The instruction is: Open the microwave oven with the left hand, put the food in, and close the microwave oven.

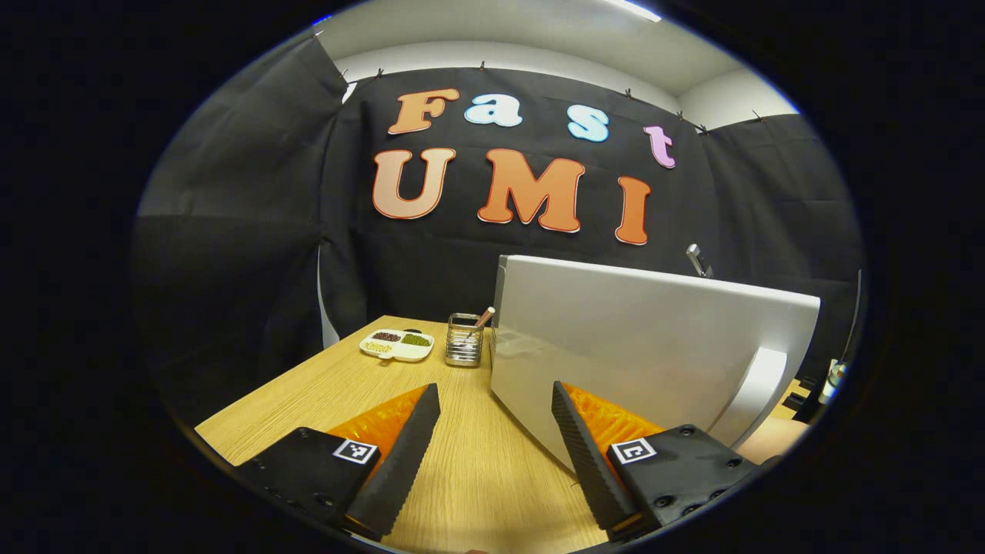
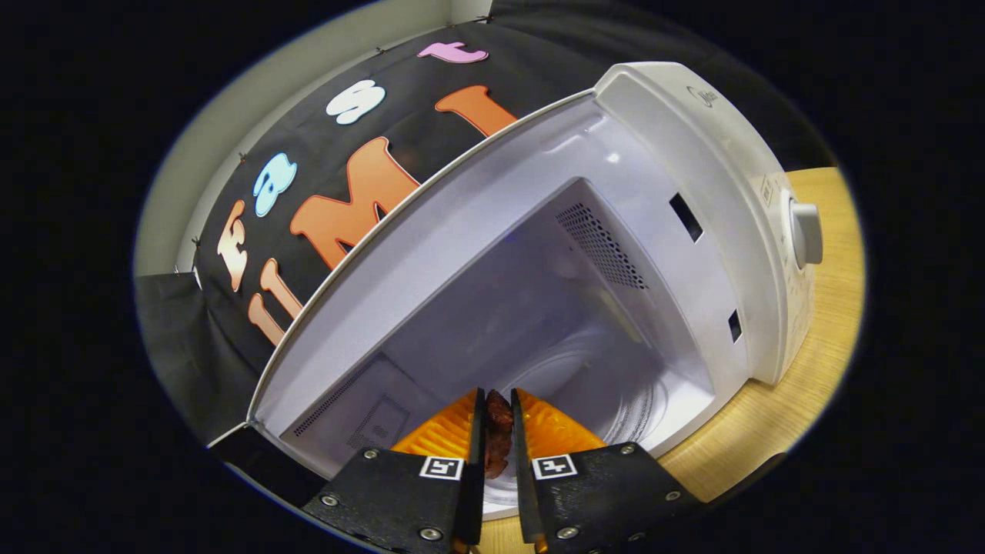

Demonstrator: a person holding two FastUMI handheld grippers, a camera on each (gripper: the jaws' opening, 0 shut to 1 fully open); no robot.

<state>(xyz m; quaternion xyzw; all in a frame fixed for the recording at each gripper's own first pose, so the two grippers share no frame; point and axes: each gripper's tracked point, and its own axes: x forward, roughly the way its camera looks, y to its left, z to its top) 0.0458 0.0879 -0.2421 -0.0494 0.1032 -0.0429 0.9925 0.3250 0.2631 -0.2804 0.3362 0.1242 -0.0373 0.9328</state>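
The white microwave oven (image 2: 716, 200) stands with its door swung wide, its pale cavity (image 2: 539, 308) and glass turntable (image 2: 616, 400) in the right gripper view. My right gripper (image 2: 498, 419) hangs at the cavity's mouth, tilted, shut on a dark reddish-brown piece of food (image 2: 498, 431). In the left gripper view the outer face of the microwave door (image 1: 639, 346) stands edge-on to the right, with its curved handle (image 1: 758, 392). My left gripper (image 1: 492, 400) is open just in front of the door, nothing between its fingers.
On the wooden table (image 1: 323, 385), a white divided dish of beans (image 1: 396, 345) and a wire holder with a stick in it (image 1: 465, 338) stand at the back left. The microwave's control knob (image 2: 804, 231) faces the table's right side.
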